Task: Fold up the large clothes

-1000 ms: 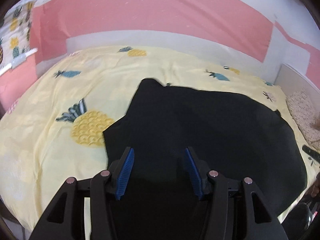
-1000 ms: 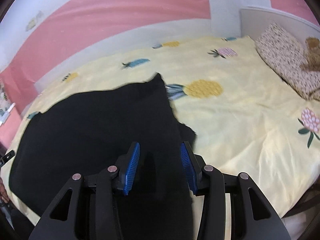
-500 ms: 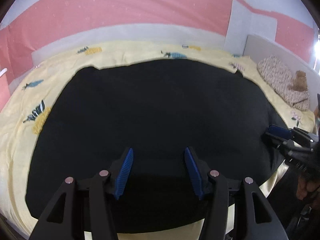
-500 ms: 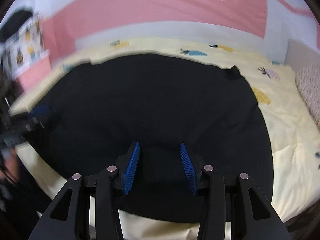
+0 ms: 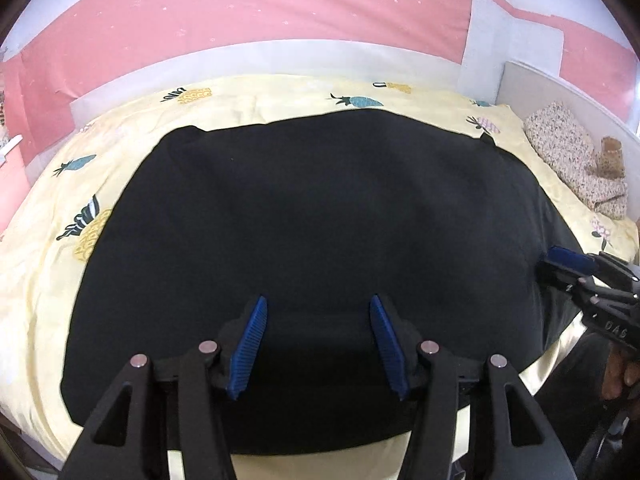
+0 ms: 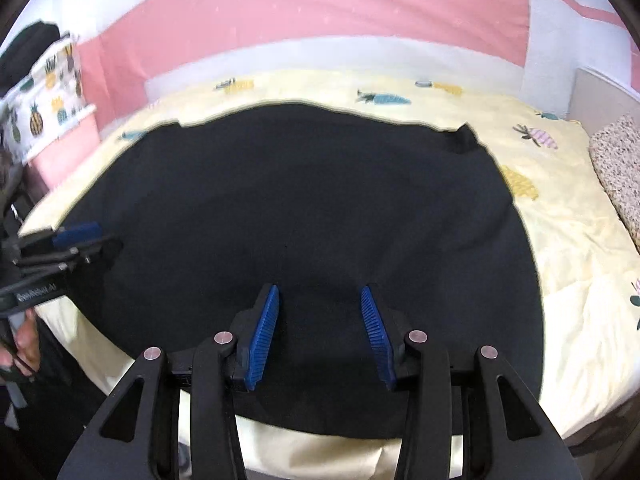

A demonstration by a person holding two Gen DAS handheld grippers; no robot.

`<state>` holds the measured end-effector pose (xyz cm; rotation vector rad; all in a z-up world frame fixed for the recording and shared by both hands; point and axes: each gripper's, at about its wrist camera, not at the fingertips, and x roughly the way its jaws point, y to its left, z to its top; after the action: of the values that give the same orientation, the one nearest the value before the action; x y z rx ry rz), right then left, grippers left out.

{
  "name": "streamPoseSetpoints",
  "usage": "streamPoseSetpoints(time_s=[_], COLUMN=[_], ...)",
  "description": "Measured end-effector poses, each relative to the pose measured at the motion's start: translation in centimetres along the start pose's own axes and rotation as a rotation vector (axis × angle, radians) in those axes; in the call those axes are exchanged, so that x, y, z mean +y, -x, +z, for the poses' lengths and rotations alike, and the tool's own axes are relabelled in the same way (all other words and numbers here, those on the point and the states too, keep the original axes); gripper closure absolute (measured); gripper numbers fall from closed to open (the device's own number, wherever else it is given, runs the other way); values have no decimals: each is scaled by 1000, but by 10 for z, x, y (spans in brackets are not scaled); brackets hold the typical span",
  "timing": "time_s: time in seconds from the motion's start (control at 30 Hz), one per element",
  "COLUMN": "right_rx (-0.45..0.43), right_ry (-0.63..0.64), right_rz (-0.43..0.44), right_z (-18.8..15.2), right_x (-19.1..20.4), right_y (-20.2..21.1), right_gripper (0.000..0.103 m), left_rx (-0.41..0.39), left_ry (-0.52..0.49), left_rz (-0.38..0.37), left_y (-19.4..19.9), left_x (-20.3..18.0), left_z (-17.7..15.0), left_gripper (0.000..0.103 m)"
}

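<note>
I see the black garment (image 5: 320, 220) spread flat across the middle of the bed, reaching its near edge, on the yellow pineapple-print cover (image 5: 48, 280). My left gripper (image 5: 318, 340) and right gripper (image 6: 318, 334) hover over the near hem, jaws parted, nothing pinched. A speckled pillow (image 5: 572, 160) lies at the headboard end.

A bed (image 5: 48, 292) stands against a pink and white wall. It is covered with a pale yellow sheet (image 6: 568, 240) printed with pineapples. A large black cloth (image 5: 312, 232) lies spread flat on the sheet and covers most of the middle; its near edge comes close to the near side of the bed. At the right end lies a speckled pillow (image 5: 576, 164), touching a small brown toy (image 5: 610, 158).
</note>
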<state>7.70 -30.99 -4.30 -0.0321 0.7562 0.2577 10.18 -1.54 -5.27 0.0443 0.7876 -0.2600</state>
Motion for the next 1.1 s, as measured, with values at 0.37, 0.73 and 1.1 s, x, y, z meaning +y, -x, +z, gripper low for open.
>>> streamPoseSetpoints(time_s=[0.37,0.73,1.1], right_rx=[9,-24,47], right_ry=[-124,-179,-275], right_rz=[-103,-32,-71], right_z=[-3,43,50], right_x=[-47,-71,-126], right_y=[4,-13,-63], right_gripper=[59,59,59], left_rx=[-37,-50,22], left_ry=[72,95,230], left_rz=[133,129,152], left_y=[16,-6,-63], left_x=[43,84,143], left_z=[-5,43,53], left_gripper=[46,47,40])
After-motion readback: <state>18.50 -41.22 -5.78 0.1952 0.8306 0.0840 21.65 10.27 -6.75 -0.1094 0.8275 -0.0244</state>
